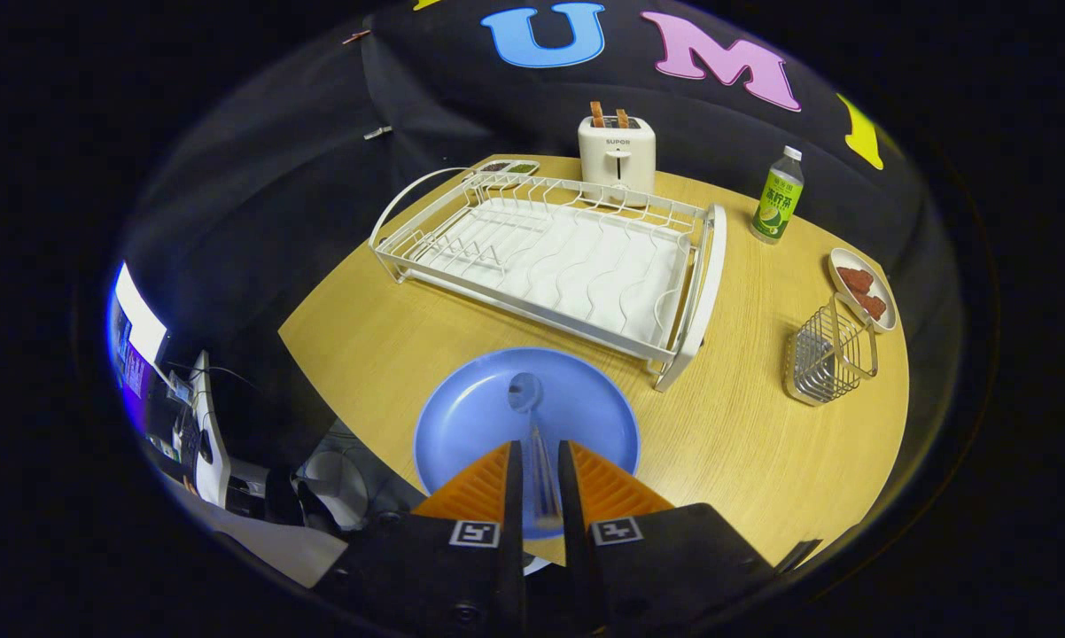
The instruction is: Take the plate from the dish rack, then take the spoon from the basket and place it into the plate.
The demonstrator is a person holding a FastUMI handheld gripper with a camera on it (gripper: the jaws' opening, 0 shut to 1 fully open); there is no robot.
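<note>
Your claw [540, 470] grips the spoon [532, 434] by its handle, fingers narrow, bowl over the blue plate [462, 425] on the table [745, 425]. Dish rack [550, 252] beyond, wire basket [829, 359] far right.

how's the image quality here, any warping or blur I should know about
Gripper view: strong fisheye warping, so the table edge and dish rack bow; focus sharp, lighting even, no glare on the plate; the spoon handle between the claw fingers looks slightly smeared.
</note>
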